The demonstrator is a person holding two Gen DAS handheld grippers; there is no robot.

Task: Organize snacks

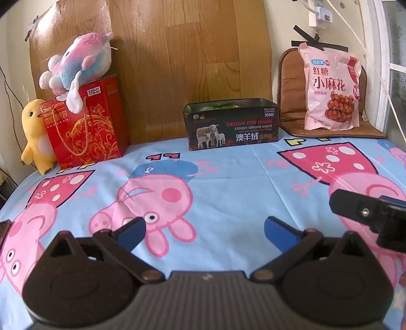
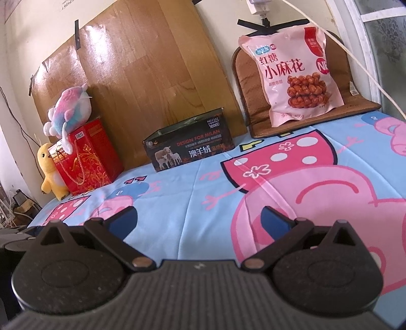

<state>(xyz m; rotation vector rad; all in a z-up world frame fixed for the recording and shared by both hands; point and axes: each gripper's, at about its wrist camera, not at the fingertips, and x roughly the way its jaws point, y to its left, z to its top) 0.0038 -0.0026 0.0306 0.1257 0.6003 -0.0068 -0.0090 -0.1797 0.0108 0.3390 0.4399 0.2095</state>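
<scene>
A pink snack bag (image 1: pixel 331 86) leans upright on a brown cushion (image 1: pixel 291 101) at the back right; it also shows in the right wrist view (image 2: pixel 291 76). A dark open-topped box (image 1: pixel 232 124) with sheep printed on it stands at the back middle, with something green inside; in the right wrist view the box (image 2: pixel 189 149) is back left of centre. A red biscuit gift bag (image 1: pixel 86 121) stands back left, also in the right wrist view (image 2: pixel 88 157). My left gripper (image 1: pixel 204 228) is open and empty, low over the cartoon sheet. My right gripper (image 2: pixel 199 219) is open and empty; part of it shows in the left wrist view (image 1: pixel 368 213).
A pink-blue plush (image 1: pixel 78 66) lies on the red bag and a yellow plush chick (image 1: pixel 35 132) stands beside it. A wooden board (image 1: pixel 177 63) leans on the wall behind. The blue cartoon sheet (image 1: pixel 228 177) covers the surface. Cables and a plug (image 1: pixel 319 15) hang at the right.
</scene>
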